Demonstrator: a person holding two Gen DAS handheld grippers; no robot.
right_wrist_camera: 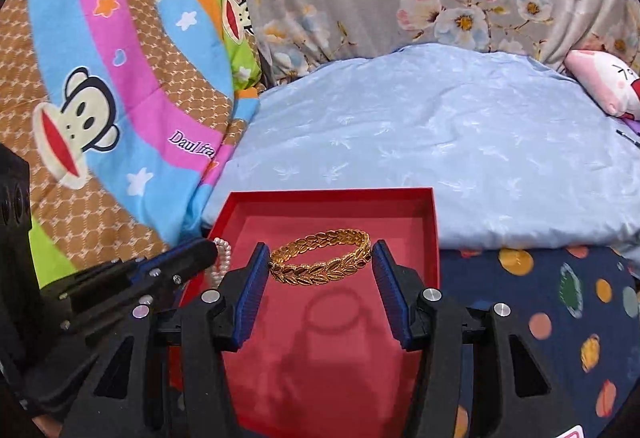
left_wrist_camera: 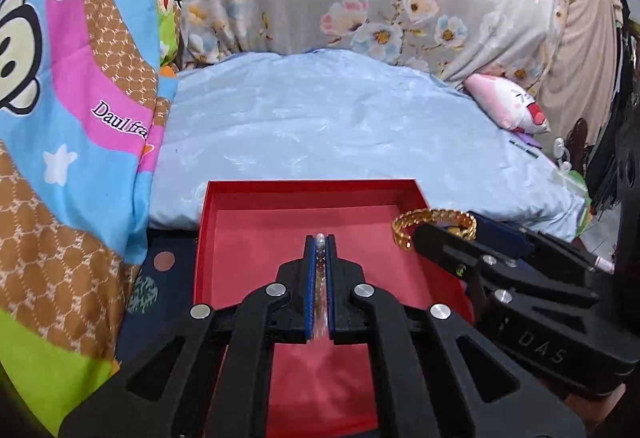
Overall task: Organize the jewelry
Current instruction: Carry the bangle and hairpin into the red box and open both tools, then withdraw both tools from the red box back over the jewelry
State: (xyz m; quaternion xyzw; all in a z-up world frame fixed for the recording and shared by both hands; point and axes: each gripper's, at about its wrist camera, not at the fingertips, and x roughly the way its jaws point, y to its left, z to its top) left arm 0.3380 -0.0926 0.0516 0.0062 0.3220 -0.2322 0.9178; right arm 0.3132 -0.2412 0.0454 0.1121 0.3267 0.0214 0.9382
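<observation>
Above the red box (left_wrist_camera: 304, 222), in the left wrist view, the left gripper (left_wrist_camera: 319, 242) has its blue fingers (left_wrist_camera: 310, 266) pressed together on a strand of small pearls, the pearl bracelet (left_wrist_camera: 320, 250), which runs along the narrow gap between them. To the right, the right gripper (left_wrist_camera: 448, 228) holds the gold bangle (left_wrist_camera: 408, 228) over the right wall of the box. The box lies open on a dark dotted cloth (left_wrist_camera: 160, 266), in front of a light blue pillow (left_wrist_camera: 340, 118) on the bed. In the right wrist view, the right gripper (right_wrist_camera: 320, 258) has its fingers (right_wrist_camera: 256, 278) half apart and clamped on the two sides of the gold bangle (right_wrist_camera: 320, 258), which lies level above the red floor of the box (right_wrist_camera: 328, 206); its shadow falls on that floor. At the left, the left gripper (right_wrist_camera: 208, 250) carries the pearl bracelet (right_wrist_camera: 222, 262) over the left wall of the box.
</observation>
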